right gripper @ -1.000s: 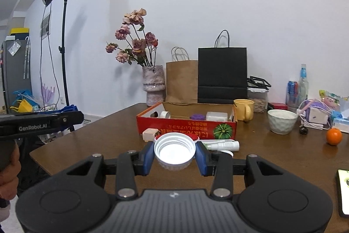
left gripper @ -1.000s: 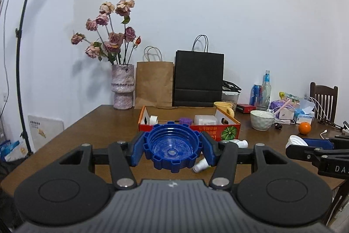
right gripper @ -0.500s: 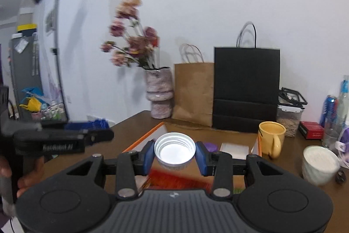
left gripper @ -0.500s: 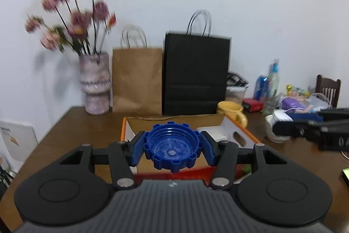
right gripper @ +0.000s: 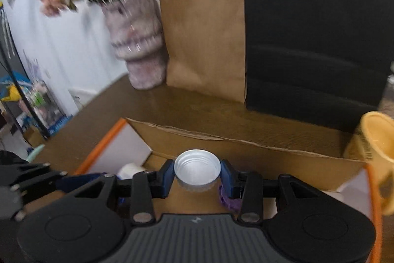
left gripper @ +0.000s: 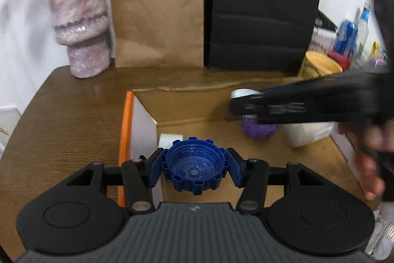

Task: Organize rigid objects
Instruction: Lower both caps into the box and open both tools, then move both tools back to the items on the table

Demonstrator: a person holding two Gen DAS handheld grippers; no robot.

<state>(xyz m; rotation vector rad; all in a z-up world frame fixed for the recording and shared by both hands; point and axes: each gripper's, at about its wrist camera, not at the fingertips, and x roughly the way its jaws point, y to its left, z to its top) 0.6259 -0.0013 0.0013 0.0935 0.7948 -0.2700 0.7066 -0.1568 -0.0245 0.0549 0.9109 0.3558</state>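
I have the blue cap [left gripper: 194, 168] pinched open side up in my left claw [left gripper: 194, 169], gripped across its ribbed rim so it cannot roll out, and it hangs over the near left corner of the box [left gripper: 320, 162], just inside the white wall with the orange edge. My right claw [right gripper: 197, 175] holds the white cap [right gripper: 197, 171] the same way, hollow up, further back in the box and above the purple cap [left gripper: 257, 130] that already lies on the cardboard floor. I judge both caps are carried here to be dropped in with the other small hard things: a white roll [left gripper: 170, 139] sits just beyond the blue cap, and a white tub [left gripper: 305, 134] stands beside the purple cap. Keeping the two claws apart gives each cap its own bare patch of floor. From the left view the right claw crosses above the box's right half, blurred, with my hand [left gripper: 369, 159] behind it. Beyond the box on the desk [left gripper: 73, 120] stand a vase [left gripper: 81, 26], a brown bag [left gripper: 157, 9], a black bag [left gripper: 261, 9] and a yellow mug [right gripper: 379, 147], all clear of my drop.
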